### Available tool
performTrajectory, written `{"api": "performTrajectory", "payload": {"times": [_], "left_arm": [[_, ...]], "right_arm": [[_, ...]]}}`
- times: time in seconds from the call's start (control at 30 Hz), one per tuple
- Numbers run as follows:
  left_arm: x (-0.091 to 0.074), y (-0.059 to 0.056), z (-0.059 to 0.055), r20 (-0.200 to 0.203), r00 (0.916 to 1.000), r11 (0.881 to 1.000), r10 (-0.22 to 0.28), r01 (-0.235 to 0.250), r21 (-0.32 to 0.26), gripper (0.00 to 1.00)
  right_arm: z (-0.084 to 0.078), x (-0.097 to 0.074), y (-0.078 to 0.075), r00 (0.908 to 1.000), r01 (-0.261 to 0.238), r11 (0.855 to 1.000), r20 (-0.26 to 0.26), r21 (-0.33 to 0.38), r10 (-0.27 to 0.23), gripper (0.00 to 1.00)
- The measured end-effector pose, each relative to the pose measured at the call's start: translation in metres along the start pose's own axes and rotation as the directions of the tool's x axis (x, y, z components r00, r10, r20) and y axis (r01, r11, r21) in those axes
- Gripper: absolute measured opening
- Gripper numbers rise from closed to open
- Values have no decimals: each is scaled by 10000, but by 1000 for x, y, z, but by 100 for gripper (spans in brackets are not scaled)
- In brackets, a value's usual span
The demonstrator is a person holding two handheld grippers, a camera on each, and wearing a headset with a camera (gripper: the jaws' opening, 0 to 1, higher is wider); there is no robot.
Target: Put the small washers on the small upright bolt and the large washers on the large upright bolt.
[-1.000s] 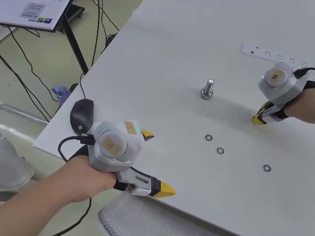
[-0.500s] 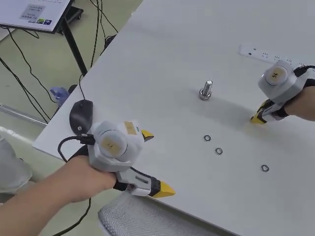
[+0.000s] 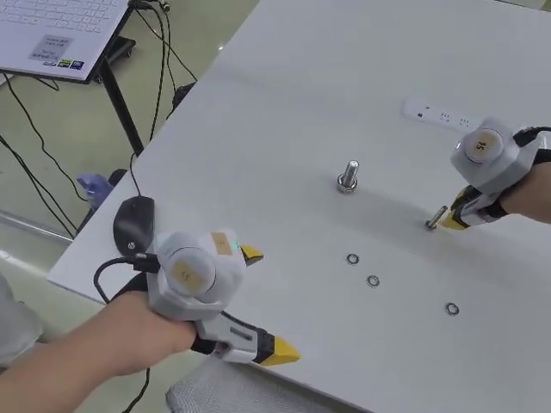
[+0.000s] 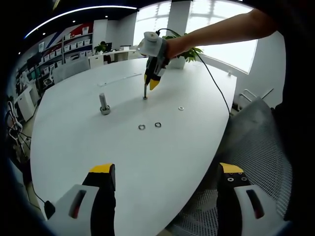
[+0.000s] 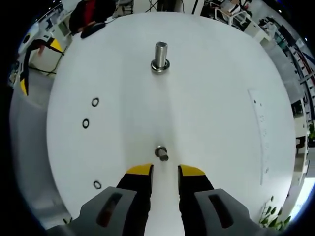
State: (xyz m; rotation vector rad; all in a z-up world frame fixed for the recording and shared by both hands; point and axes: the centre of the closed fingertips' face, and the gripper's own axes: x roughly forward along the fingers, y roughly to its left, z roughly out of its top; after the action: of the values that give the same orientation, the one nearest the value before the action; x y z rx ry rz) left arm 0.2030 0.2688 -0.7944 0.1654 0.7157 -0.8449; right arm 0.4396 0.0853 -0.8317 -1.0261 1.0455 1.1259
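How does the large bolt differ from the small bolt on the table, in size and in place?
The large bolt is thicker and taller than the small bolt. The large bolt has a broad ring at its base; the small bolt looks slim all the way down. The small bolt stands just ahead of the open jaws of the right gripper; the large bolt stands farther off, alone. Both are grey metal and upright on the white table.
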Motion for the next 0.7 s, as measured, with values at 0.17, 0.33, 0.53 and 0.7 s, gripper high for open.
{"api": "performTrajectory", "payload": {"times": [0.17,0.33,0.53,0.7], "left_arm": [[-2,-1,-1,-37,10000,9999,-51,52,97,84],[-4,-1,-1,-63,10000,9999,-76,77,144,84],[-3,-4,1,-39,9999,9996,-151,152,248,84],[-4,-5,4,18,9998,9993,-186,185,317,84]], "right_arm": [[-2,-7,5,10000,19,10000,-2,16,-19,21],[-1,-15,11,9998,-33,9998,215,201,29,22],[-5,-19,26,9993,-151,9993,357,353,138,22],[-10,-22,42,9988,-235,9984,444,513,212,22]]}}
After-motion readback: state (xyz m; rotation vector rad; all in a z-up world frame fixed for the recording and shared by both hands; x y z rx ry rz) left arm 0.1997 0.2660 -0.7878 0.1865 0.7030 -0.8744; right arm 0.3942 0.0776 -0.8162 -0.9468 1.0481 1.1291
